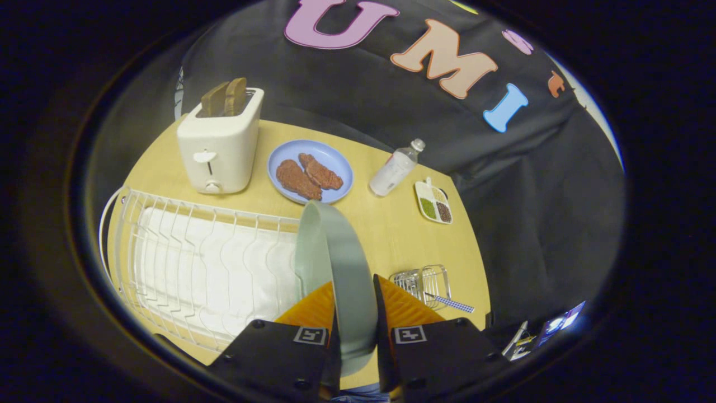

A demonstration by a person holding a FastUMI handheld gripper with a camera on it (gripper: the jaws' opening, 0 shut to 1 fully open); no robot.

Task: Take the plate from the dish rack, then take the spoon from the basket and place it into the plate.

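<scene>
From the gripper view, the gripper (pixel 354 313) is carrying the plate (pixel 335 263) edge-on. It is a pale grey-green plate, standing upright between the two fingers (pixel 313 310), which are closing almost together and pressing on its rim from either side. The plate is hanging just above the right end of the white wire dish rack (pixel 190 263), apparently clear of its slots. By its look it is rigid, smooth and glazed, likely moderately weighty and breakable, so a pinch on the thin rim is risking a slip or a swing; lowering it flat onto the tabletop (pixel 403 235) is looking like the sensible move. Just beyond the right finger, the small wire basket (pixel 420 282) is sitting with the spoon (pixel 450 303) resting in it, its checked handle poking out: light, stiff, narrow, best taken across that handle.
</scene>
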